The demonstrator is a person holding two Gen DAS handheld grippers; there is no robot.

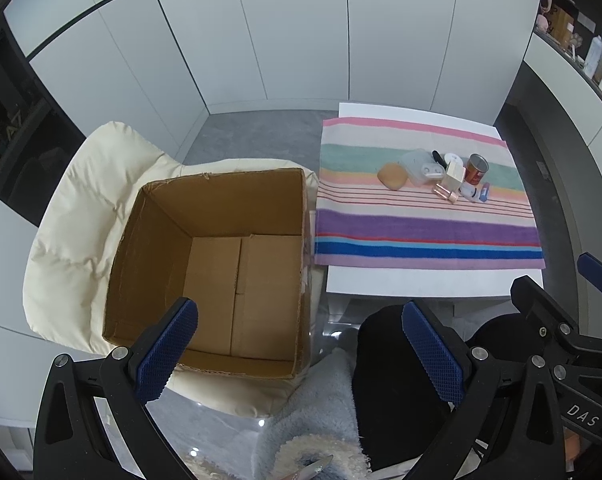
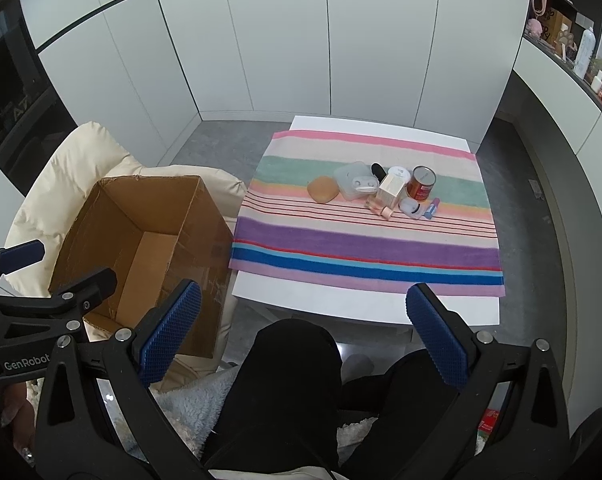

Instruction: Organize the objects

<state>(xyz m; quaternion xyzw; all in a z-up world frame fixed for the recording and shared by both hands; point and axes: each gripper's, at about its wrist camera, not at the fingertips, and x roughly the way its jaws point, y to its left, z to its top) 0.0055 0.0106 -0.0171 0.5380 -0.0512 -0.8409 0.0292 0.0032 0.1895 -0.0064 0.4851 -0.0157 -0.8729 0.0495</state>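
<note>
A cluster of small items sits on a striped towel [image 2: 365,248] on a white table: a tan rounded pad [image 2: 322,189], a clear plastic container [image 2: 353,184], a cream box [image 2: 391,190], a red can [image 2: 421,184], pink tubes [image 2: 381,209] and a blue-capped stick [image 2: 432,208]. An empty open cardboard box [image 1: 221,272] rests on a cream cushioned chair [image 1: 81,216]. My left gripper [image 1: 301,356] hovers open over the box's near rim. My right gripper [image 2: 305,340] hangs open above the person's dark-trousered knees, well short of the items.
The person's legs [image 2: 285,380] in dark trousers fill the near foreground, with a pale fluffy throw [image 1: 321,408] beside them. White cabinet doors [image 2: 285,40] line the back wall. A shelf with bottles and bags [image 2: 573,40] runs along the right.
</note>
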